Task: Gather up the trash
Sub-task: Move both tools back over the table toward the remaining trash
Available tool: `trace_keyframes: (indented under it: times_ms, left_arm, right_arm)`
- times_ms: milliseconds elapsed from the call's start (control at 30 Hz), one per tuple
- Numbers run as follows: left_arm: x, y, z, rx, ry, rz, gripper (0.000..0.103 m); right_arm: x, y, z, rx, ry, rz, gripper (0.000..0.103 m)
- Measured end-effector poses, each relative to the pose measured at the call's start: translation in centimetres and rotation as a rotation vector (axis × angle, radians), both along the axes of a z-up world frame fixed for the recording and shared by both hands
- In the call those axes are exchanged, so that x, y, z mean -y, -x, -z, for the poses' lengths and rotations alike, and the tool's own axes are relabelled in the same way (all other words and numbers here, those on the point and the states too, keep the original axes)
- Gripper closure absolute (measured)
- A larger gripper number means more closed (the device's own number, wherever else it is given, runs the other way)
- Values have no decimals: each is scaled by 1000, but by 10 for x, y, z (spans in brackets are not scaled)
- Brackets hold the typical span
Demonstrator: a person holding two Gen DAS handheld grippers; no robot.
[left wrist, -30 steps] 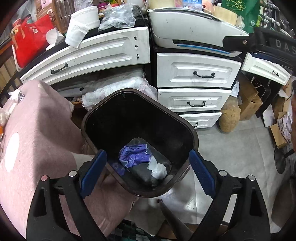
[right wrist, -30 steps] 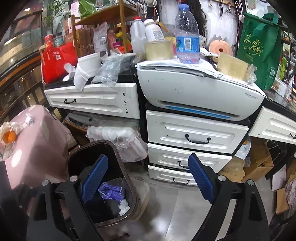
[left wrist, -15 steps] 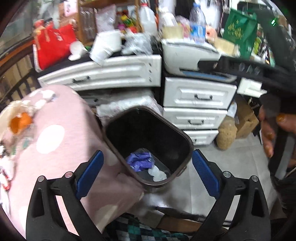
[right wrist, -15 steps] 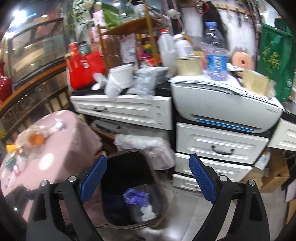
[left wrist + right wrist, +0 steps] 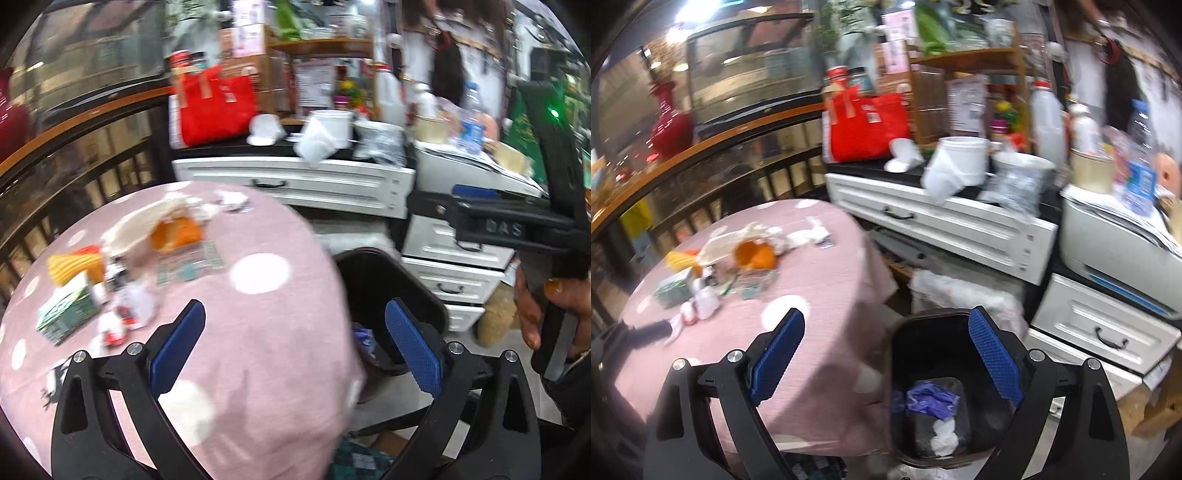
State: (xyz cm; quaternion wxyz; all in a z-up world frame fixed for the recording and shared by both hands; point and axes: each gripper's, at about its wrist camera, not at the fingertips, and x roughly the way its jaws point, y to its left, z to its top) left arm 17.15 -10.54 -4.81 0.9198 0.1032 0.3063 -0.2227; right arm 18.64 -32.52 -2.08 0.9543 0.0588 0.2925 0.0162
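While both grippers hang in the air holding nothing, the left gripper [image 5: 293,345] shows its blue pads spread wide over the edge of the pink table [image 5: 258,350]; its jaws have just been opening, with nothing between them. The right gripper [image 5: 886,354] also has its jaws wide apart and empty, its left pad over the cloth and its right pad over the bin [image 5: 923,332].

In the right wrist view the bin stands on the floor at about 6 o'clock, just beside the table's right edge and in front of the white drawers [image 5: 1100,325]. Inside it lie a purple wad [image 5: 931,397] and a white crumpled piece [image 5: 943,435], the white one nearer the camera.

More trash sits on the table at about 9 o'clock in that view: an orange peel [image 5: 755,254] under a pale wrapper [image 5: 727,242], a yellow piece [image 5: 677,260] to its left, a green packet [image 5: 670,291] nearer the camera, and small white scraps [image 5: 705,299] beside that. The pile is blurred, so finer detail cannot be told.

In the left wrist view the same pile [image 5: 122,269] lies at 9 o'clock, the bin [image 5: 373,269] peeks out at 3 o'clock behind the table's edge, and a hand [image 5: 554,314] grips the right gripper's handle at the right rim.
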Motion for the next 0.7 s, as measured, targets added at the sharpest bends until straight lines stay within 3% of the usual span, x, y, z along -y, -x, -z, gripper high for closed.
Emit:
trace_keyframes:
  times_ms: [333,700]
  left_arm:
    - [-97,-10,-6,-2,18,-229,7]
    - [-199,-16,15,-82,93,-439,7]
  right_arm:
    - [-66,-19,-3,-8,-4,-185,14]
    - [-120,-39,1,-39,1,-320,14]
